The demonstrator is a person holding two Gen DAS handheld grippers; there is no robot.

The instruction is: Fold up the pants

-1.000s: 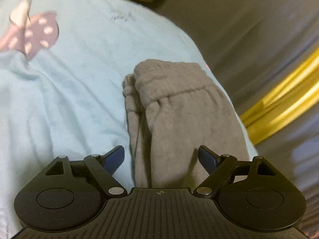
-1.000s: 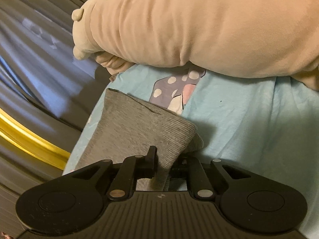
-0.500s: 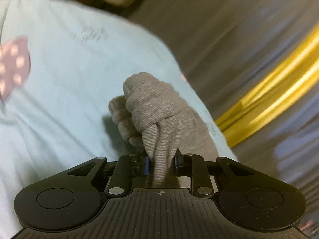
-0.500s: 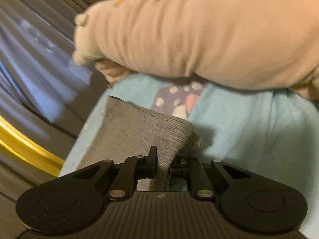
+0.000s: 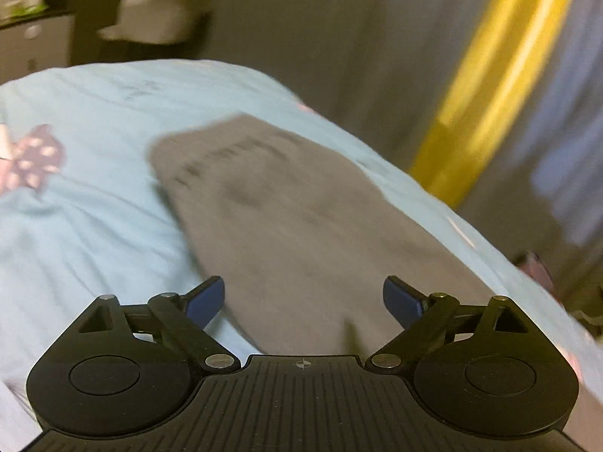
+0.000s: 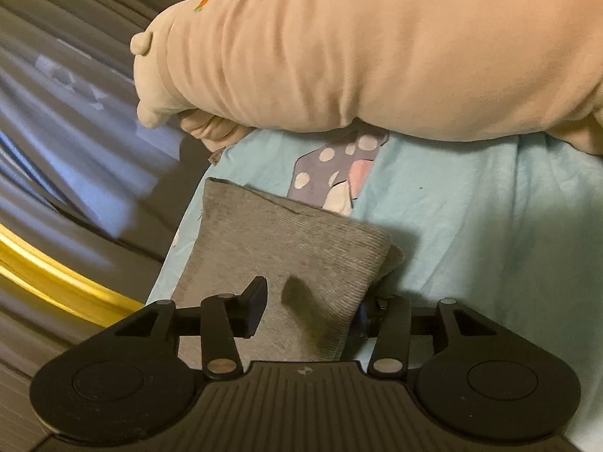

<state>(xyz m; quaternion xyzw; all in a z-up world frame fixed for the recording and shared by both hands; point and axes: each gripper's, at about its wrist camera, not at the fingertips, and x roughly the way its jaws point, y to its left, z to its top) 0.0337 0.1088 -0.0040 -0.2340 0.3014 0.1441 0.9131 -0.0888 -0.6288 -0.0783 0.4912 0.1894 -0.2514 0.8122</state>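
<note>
— Grey pants point(image 5: 301, 218) lay folded along the blue sheet's point(image 5: 86, 233) curtain-side edge, open sheet beside them.
— Left gripper point(image 5: 303, 301) had just sprung wide; right gripper point(image 6: 311, 303) had just loosened, cloth between, unpinched.

bed sheet point(image 6: 490, 226): light blue | curtain point(image 5: 320, 37): grey | light: dim

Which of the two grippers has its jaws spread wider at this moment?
The left gripper: its blue pads stand far apart, clear of the grey pants. The right gripper is only partly open, jaws just been opening, with the pants' folded end between them.
</note>
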